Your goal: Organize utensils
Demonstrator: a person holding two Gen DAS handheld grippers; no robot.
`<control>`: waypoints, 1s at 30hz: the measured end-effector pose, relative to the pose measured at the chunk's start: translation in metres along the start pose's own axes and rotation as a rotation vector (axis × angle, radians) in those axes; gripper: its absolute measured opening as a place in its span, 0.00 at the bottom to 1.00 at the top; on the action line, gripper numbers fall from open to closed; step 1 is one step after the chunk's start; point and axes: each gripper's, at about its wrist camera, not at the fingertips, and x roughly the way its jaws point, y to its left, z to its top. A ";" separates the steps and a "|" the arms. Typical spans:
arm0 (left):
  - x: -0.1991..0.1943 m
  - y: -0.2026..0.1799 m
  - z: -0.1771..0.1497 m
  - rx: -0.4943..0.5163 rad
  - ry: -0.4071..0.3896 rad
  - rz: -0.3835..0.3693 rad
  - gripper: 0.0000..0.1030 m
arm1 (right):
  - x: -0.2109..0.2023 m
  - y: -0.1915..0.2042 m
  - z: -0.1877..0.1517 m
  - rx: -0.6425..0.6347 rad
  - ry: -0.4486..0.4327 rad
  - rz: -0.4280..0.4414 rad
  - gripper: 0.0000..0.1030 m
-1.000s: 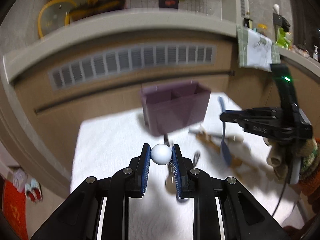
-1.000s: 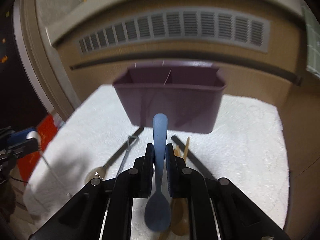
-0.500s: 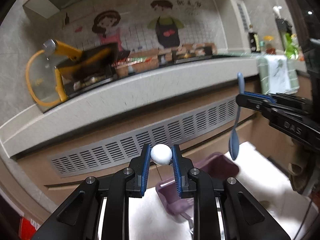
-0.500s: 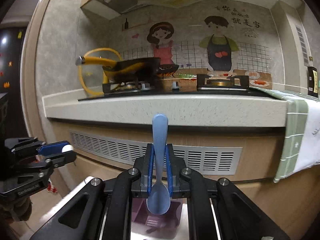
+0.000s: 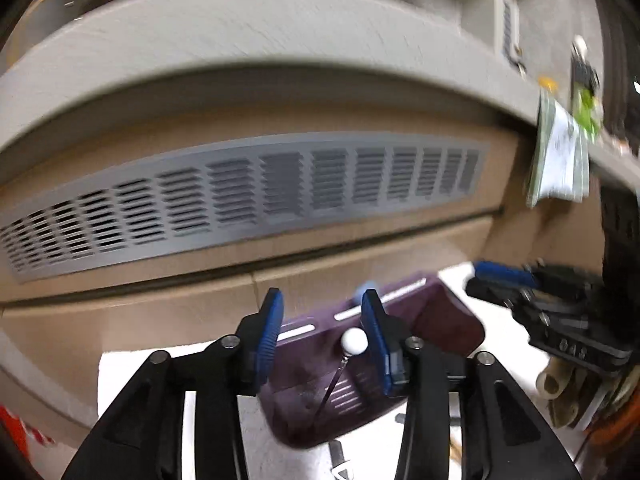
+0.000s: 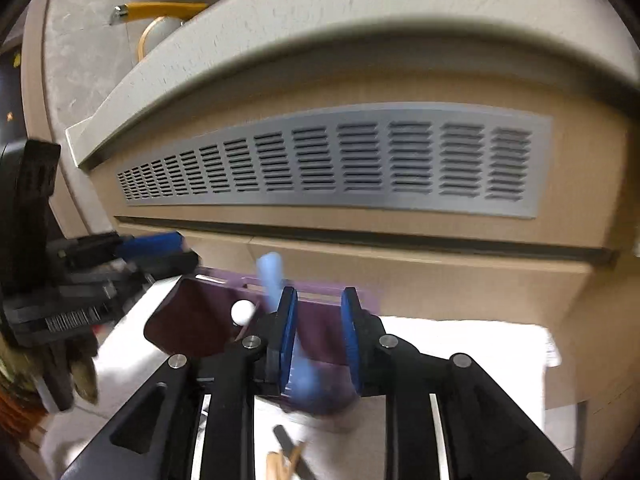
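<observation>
A purple caddy (image 5: 444, 320) (image 6: 188, 320) stands on the white cloth. My left gripper (image 5: 323, 336) hovers over it, its jaws opening. A thin wire utensil with a white ball end (image 5: 354, 342) (image 6: 242, 312) stands loose in the caddy, close to the right pad and clear of the left one. My right gripper (image 6: 319, 336) is also above the caddy with its jaws opening. The light blue spoon (image 6: 272, 276), blurred, leans by the left pad with its bowl down inside the caddy, and the pads do not pinch it. Each gripper shows in the other's view.
The white cloth (image 6: 460, 344) covers the table. A dark handle and wooden utensils (image 6: 288, 456) lie on it in front of the caddy. Behind is a counter front with a grey vent grille (image 5: 240, 200). A green-white towel (image 5: 560, 160) hangs at the right.
Both grippers tipped down from facing the kitchen wall to over the caddy. Their jaws spread apart. The ball-ended utensil and the blue spoon were let go into the caddy.
</observation>
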 end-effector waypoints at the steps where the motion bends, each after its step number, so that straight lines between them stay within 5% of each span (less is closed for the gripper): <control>1: -0.011 0.006 -0.004 -0.031 -0.013 0.010 0.44 | -0.011 0.000 -0.004 -0.012 -0.017 -0.005 0.24; 5: -0.038 0.015 -0.042 -0.102 0.006 0.046 0.45 | -0.025 -0.009 -0.037 -0.006 0.070 0.026 0.26; 13: -0.012 0.007 -0.159 -0.225 0.258 -0.033 0.45 | 0.009 -0.039 -0.114 0.141 0.336 0.044 0.27; 20: -0.001 -0.022 -0.177 -0.149 0.308 -0.032 0.41 | 0.000 -0.005 -0.134 0.086 0.372 0.034 0.27; 27: -0.018 -0.026 -0.188 -0.154 0.345 -0.038 0.38 | -0.003 0.031 -0.142 0.016 0.433 0.117 0.27; 30: -0.028 -0.027 -0.196 -0.152 0.354 -0.035 0.34 | -0.001 0.043 -0.139 -0.041 0.418 0.068 0.27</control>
